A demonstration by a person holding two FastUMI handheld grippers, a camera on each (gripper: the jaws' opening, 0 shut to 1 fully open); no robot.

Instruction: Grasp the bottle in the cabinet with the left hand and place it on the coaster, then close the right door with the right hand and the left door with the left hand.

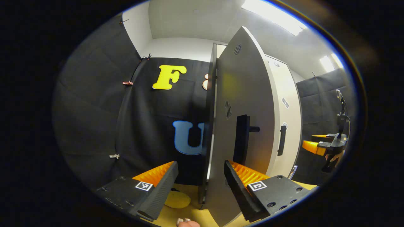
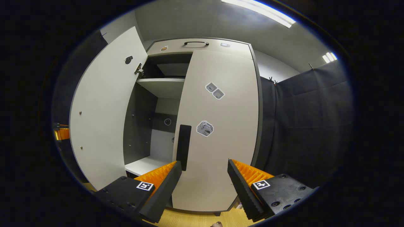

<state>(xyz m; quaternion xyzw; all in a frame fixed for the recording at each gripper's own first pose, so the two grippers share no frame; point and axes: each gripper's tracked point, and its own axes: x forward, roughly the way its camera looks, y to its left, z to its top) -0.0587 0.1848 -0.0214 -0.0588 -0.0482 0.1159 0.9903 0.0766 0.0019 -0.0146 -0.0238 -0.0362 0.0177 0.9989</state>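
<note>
Left claw (image 1: 200,186) apart astride upright left door (image 1: 243,126) edge, right claw (image 2: 204,186) apart, right door (image 2: 221,126) seemingly closed

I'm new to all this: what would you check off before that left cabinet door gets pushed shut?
1. Pale grey right cabinet door shut: ok.
2. Pale grey left cabinet door open, its edge between the open fingers of the left gripper: ok.
3. Right gripper open, holding nothing: ok.
4. White lower shelf bare where visible: ok.
5. Bottle standing on coaster: cannot tell.
</note>
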